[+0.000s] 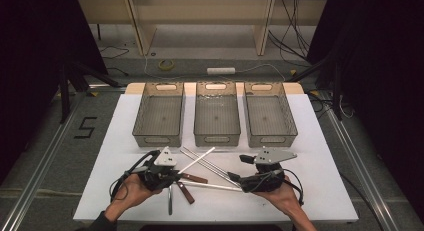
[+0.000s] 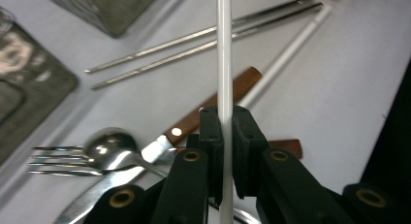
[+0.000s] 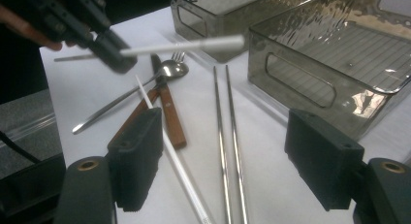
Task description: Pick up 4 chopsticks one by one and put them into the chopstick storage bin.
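The white chopstick [image 2: 224,49] looks like smooth, matt plastic, and the two thin chopsticks [image 3: 228,136] are shiny polished metal. The knife handle [image 2: 218,105] is brown wood with a metal rivet, the spoon [image 2: 109,147] is glossy metal. The bins [image 3: 334,54] are smoky clear plastic with a ribbed floor.

The table [image 1: 310,141] is plain white. At its twelve o'clock edge stand three smoky grey see-through bins [image 1: 216,118], their floors ribbed with fine parallel lines and their walls rippled. The left claw [image 2: 226,151] is matte black with brass-coloured rivets and grips a white chopstick [image 2: 224,49]; a second white chopstick [image 3: 179,170] lies on the table. The pair of metal chopsticks [image 3: 228,136] is shiny silver. The two knives [image 3: 172,117] have reddish-brown wooden handles with silver rivets. The spoon [image 2: 109,149] and fork [image 2: 53,158] are polished silver. The right claw [image 3: 228,161] is black too.
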Motion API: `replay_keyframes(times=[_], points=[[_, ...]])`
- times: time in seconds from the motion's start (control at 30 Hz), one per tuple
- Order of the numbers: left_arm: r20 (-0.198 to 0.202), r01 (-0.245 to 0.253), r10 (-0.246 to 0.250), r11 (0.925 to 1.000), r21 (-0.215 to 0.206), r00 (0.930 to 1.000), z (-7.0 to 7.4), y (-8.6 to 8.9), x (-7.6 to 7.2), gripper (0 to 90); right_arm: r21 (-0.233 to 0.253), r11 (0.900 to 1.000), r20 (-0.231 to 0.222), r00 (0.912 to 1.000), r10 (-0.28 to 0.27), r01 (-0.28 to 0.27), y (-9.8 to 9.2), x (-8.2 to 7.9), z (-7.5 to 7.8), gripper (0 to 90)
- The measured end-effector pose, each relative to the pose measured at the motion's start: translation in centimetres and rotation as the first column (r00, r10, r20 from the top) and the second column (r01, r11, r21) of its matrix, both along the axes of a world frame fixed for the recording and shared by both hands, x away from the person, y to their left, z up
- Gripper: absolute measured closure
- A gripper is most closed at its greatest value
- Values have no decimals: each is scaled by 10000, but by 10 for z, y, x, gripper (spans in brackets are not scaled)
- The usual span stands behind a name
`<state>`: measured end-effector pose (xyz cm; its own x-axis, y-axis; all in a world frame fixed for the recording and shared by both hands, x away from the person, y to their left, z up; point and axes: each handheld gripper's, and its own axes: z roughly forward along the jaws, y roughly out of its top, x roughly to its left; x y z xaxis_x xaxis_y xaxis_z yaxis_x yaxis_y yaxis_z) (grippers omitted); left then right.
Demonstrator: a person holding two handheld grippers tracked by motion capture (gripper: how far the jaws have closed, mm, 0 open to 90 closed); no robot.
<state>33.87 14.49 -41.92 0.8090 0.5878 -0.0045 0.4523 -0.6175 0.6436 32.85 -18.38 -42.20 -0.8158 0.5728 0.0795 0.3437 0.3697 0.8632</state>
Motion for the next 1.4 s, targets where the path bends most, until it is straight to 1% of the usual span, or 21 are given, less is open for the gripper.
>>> replay_keyframes(times=[0.23, 0.37, 0.47, 0.53, 0.6, 0.67, 0.7, 0.73, 0.77, 0.83, 0.87, 0.9, 0.93, 1.0, 1.03, 1.13, 1.2, 1.23, 1.27, 1.3, 1.4], points=[[177, -952, 962, 9942, -498, 9952, 13, 16, 24, 843, 6, 10000, -28, 10000, 14, -14, -1, -3, -3, 295], [295, -1507, 1534, 9856, -767, 9877, 20, 25, 40, 843, 45, 10000, -36, 10000, 66, -65, 1, -6, -4, 286], [369, -1873, 1900, 9801, -659, 9811, 26, 29, 55, 843, 107, 9997, -50, 9998, 211, -211, 1, -6, -4, 278], [498, -2230, 2273, 9716, -785, 9726, 33, 34, 68, 843, 80, 9998, -111, 9997, 200, -199, 2, -6, -5, 273], [485, -2346, 2390, 9686, -823, 9698, 35, 36, 72, 842, 122, 9997, -121, 9997, 206, -205, 2, -6, -6, 273], [465, -2574, 2623, 9619, -920, 9639, 38, 40, 81, 843, 119, 9997, -102, 9997, 204, -203, 2, -6, -6, 273], [477, -2832, 2886, 9543, -957, 9563, 40, 44, 90, 843, 147, 9997, -104, 9997, 209, -207, 2, -6, -5, 273], [475, -2936, 2991, 9510, -967, 9531, 40, 45, 94, 843, 142, 9997, -102, 9997, 216, -214, 2, -6, -5, 273], [475, -2936, 2991, 9510, -967, 9531, 40, 45, 94, 843, 130, 9997, -95, 9997, 215, -213, 2, -6, -5, 273], [501, -3182, 3240, 9429, -985, 9447, 42, 49, 105, 843, 114, 9996, -117, 9996, 269, -268, 3, -6, -5, 273], [501, -3182, 3240, 9429, -985, 9447, 42, 49, 105, 843, 114, 9996, -117, 9996, 269, -268, 3, -6, -5, 273], [494, -3363, 3424, 9362, -1022, 9383, 43, 51, 112, 843, 78, 9996, -114, 9995, 290, -289, 4, -7, -6, 273], [494, -3363, 3424, 9362, -1022, 9383, 43, 51, 112, 843, 78, 9996, -114, 9995, 290, -289, 4, -7, -6, 273], [518, -3559, 3624, 9287, -1042, 9306, 45, 54, 121, 843, 93, 9995, -102, 9995, 303, -302, 4, -7, -5, 273], [518, -3559, 3624, 9287, -1042, 9306, 45, 54, 121, 843, 87, 9994, -86, 9994, 322, -321, 3, -7, -6, 273], [520, -3718, 3795, 9209, -1171, 9237, 47, 56, 129, 843, 121, 9994, -105, 9994, 334, -333, 4, -7, -6, 273], [541, -3798, 3868, 9189, -1068, 9206, 46, 56, 135, 843, 120, 9994, -113, 9994, 329, -327, 4, -7, -6, 273], [526, -3948, 4015, 9128, -1044, 9143, 45, 57, 142, 843, 93, 9992, -117, 9991, 396, -395, 4, -7, -6, 272], [526, -3948, 4015, 9128, -1044, 9143, 45, 57, 142, 843, 102, 9992, -112, 9992, 394, -393, 4, -7, -6, 272], [515, -4059, 4122, 9084, -1002, 9096, 45, 58, 149, 843, 93, 9992, -111, 9991, 402, -401, 5, -7, -6, 272], [482, -4138, 4197, 9050, -983, 9064, 45, 57, 154, 842, 34, 9990, -86, 9990, 447, -447, 5, -7, -6, 272]])
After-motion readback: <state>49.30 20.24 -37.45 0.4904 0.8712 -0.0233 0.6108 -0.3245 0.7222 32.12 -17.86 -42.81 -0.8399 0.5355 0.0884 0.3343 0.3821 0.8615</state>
